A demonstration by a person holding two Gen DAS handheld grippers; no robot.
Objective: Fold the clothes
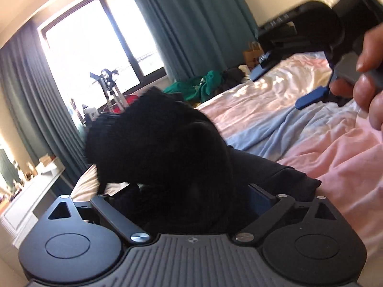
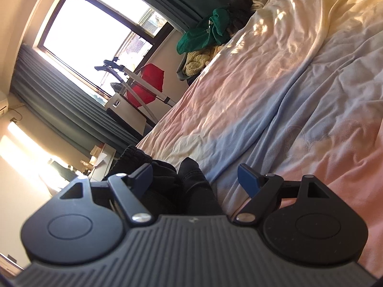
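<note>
Black garment [image 1: 162, 148] bunches up between the left gripper's [image 1: 191, 198] fingers, which clamp it above the pink-and-blue bedsheet [image 1: 299, 148]. Right gripper [image 2: 198, 179] gapes wide, the garment just ahead-left. No readable writing or containers visible.

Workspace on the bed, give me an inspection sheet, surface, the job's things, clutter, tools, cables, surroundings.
Surface: bed with a rumpled pink, blue and cream cover.
Job's things: black garment bunched up in front of the left tool; part of it lies by the right tool too.
Clutter: green garment and yellow fabric heaped at the bed's far edge.
Tools: left tool has black fabric between its fingers, grip unclear; right tool open, held by a hand.
Cables: nothing seen.
Surroundings: bright window, teal curtains, red item.
</note>
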